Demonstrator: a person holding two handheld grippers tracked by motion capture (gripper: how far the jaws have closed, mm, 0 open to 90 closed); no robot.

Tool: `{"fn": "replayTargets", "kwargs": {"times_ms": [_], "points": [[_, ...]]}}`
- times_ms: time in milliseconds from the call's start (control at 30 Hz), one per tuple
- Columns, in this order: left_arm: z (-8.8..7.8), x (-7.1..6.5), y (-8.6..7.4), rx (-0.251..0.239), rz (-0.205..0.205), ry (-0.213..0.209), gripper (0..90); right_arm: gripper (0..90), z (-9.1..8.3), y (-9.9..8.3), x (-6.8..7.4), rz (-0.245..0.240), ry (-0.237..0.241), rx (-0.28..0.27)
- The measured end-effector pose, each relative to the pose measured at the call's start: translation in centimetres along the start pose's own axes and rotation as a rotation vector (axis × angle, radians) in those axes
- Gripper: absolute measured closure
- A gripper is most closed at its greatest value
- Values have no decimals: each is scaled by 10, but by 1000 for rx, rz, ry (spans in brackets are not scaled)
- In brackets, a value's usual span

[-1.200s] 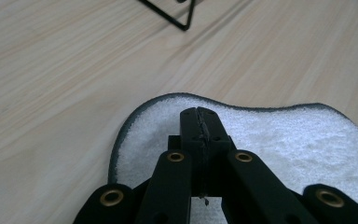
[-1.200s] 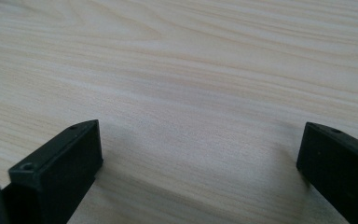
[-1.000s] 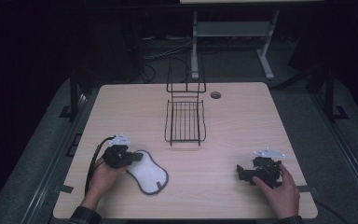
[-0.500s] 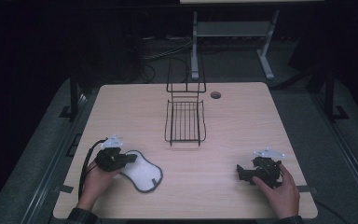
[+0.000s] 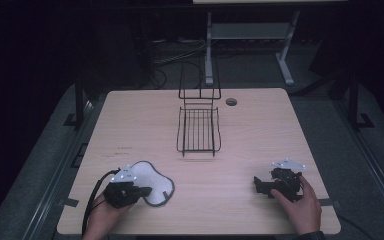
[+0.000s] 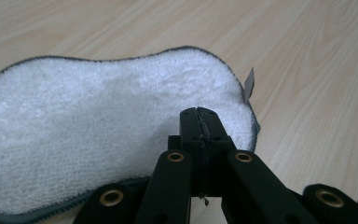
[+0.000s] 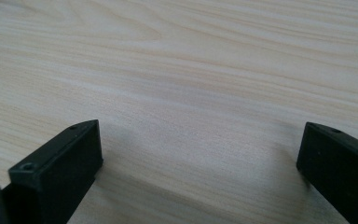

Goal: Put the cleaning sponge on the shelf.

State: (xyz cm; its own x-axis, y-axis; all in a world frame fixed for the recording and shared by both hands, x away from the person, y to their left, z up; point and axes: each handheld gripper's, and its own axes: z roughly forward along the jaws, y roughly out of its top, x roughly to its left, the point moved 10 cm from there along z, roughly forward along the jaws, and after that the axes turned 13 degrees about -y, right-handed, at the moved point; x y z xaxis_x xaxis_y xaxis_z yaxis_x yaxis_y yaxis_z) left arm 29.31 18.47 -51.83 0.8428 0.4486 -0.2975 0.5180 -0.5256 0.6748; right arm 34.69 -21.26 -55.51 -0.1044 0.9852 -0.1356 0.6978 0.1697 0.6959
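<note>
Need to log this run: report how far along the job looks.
Done: nothing sits in the wire rack. In hand: the left gripper is shut over the white cloth, near its edge. Left: the right gripper is open over bare table; any move to the rack remains, probably.

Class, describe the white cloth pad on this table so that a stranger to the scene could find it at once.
Start at the wooden table, where a black wire rack stands mid-table. Come to the near left corner, beside the left gripper. There lies the cloth pad: flat, fluffy white, bean-shaped, with a dark stitched border and a small tag, the one soft item among metal and plastic.
</note>
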Motion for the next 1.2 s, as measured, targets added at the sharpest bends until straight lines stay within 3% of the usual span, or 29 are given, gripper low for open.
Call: {"fn": "replayTargets", "kwargs": {"times_ms": [300, 1200], "points": [[13, -3, 6, 11, 14, -37, 895, 0, 0, 0, 0, -1, 0, -1], [61, -7, 52, 38, 76, -125, 896, 0, 0, 0, 0, -1, 0, 0]]}}
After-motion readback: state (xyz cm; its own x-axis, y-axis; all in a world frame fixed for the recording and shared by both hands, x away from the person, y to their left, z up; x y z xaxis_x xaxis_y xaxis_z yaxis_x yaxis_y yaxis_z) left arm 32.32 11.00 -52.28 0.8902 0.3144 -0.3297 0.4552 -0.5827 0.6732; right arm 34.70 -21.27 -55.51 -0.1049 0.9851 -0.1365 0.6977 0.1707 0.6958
